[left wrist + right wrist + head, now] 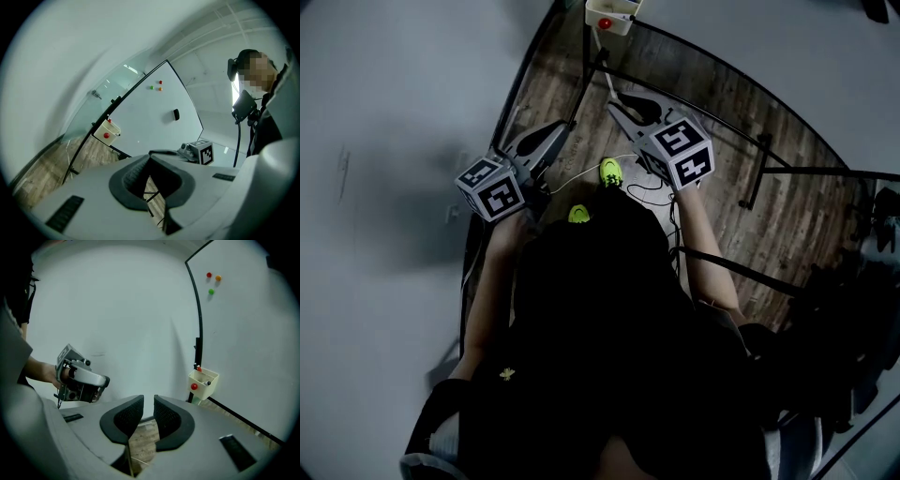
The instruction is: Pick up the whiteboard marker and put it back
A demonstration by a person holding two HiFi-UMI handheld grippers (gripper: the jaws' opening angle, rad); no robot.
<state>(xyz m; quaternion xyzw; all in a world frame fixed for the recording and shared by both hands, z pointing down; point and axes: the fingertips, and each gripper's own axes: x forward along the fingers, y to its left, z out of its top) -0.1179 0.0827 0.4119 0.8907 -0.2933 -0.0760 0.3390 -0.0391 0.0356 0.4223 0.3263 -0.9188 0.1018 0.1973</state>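
Cream tray (209,389): mounted at whiteboard (253,343) edge, right of centre.
Left gripper (150,160): jaws held apart, empty.
Right gripper (148,401): jaws held narrowly apart, empty.

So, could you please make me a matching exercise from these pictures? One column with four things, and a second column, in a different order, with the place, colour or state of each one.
Column A
1. right gripper
2. cream box
3. shoes
4. black block

Column B
a. bright yellow-green
b. fixed at the frame of the whiteboard, red dot on its front
c. jaws apart, nothing between them
d. on the white face of the board

Pairs: 1-c, 2-b, 3-a, 4-d.
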